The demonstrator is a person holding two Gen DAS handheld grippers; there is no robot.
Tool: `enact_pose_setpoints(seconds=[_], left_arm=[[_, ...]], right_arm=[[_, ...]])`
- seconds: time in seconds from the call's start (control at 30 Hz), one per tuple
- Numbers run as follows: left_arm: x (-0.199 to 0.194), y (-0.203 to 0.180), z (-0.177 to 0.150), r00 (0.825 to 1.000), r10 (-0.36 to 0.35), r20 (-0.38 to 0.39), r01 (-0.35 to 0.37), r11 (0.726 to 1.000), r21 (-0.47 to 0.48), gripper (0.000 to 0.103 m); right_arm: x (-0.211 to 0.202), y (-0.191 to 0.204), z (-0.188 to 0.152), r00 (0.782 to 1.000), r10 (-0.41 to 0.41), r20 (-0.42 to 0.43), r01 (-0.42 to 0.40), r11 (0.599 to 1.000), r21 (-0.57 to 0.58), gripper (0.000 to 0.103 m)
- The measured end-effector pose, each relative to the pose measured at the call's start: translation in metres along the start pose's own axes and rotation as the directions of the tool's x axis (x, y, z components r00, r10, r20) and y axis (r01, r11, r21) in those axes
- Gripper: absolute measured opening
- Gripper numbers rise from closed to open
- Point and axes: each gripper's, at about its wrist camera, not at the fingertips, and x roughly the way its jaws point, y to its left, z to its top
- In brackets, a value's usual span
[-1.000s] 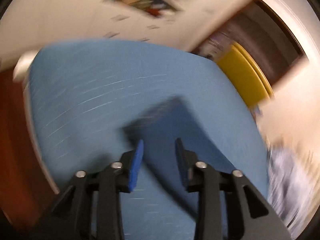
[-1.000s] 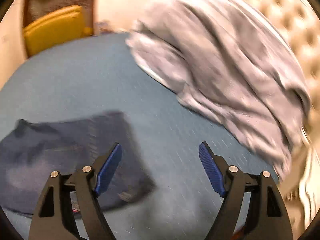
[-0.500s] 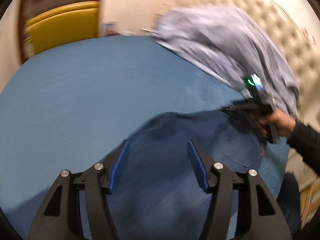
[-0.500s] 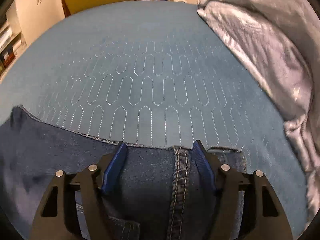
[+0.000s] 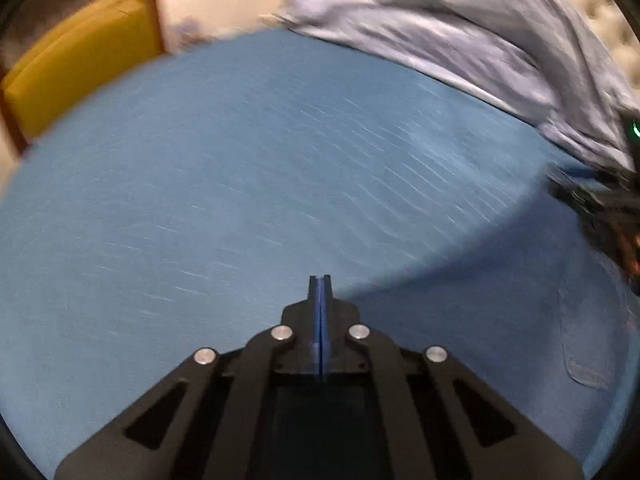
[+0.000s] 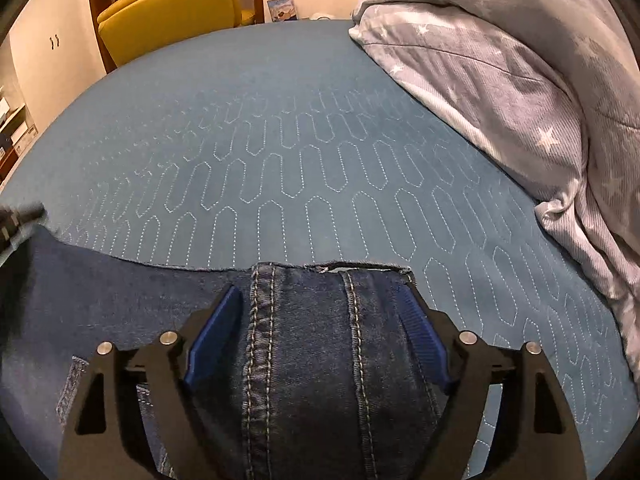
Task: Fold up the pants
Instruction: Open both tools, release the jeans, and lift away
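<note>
Dark blue denim pants (image 6: 304,360) lie flat on the blue quilted bed cover (image 6: 280,128), waistband edge away from me. My right gripper (image 6: 318,294) is open, and its blue pads (image 6: 216,328) straddle a bunched part of the waistband with two seams. My left gripper (image 5: 320,286) is shut, pads pressed together, at the left corner of the pants (image 5: 480,340); the denim edge runs from its tip to the upper right. In the right wrist view the left gripper (image 6: 16,216) is a dark blur at that raised corner. The right gripper (image 5: 600,208) and a hand (image 5: 632,256) show blurred at the left view's right edge.
A grey star-patterned duvet (image 6: 520,80) is heaped along the right side of the bed, close to the pants. A yellow chair (image 6: 168,12) stands beyond the far edge, and shelves (image 6: 12,128) are at the far left. Bare bed cover stretches ahead of both grippers.
My left gripper swung around to the pants' left corner and went from open to shut. My right gripper came down over the waistband and stays open around it.
</note>
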Motion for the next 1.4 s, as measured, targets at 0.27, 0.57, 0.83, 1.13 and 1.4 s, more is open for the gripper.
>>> enact_pose_setpoints(seconds=[0.27,0.57,0.83,1.13,1.4], left_arm=[[-0.112,0.073,-0.006,0.981,0.023,0.193,0.021,0.974,-0.226,0.027],[-0.09,0.073,-0.128,0.997,-0.026,-0.073,0.013,0.984,-0.175,0.015],[-0.156,0.173,-0.177,0.995,0.098,0.004,-0.086,0.898,-0.432,0.05],[-0.157,0.235,-0.226,0.916,0.362,-0.172,-0.399,0.799,-0.45,0.052],[-0.186,0.226,-0.259,0.901,0.404,-0.156,-0.433,0.848,-0.307,0.06]], right_arm=[[-0.029,-0.011,-0.011,0.996,0.057,0.074,-0.059,0.998,0.016,0.084],[-0.075,0.003,-0.025,0.994,0.022,0.106,-0.021,1.0,-0.005,0.078],[-0.089,0.161,-0.03,0.937,0.348,-0.023,-0.34,0.899,-0.274,0.074],[-0.02,0.331,-0.019,0.836,0.487,-0.253,-0.548,0.757,-0.356,0.051],[0.017,0.343,-0.001,0.922,0.336,-0.192,-0.385,0.845,-0.37,0.046]])
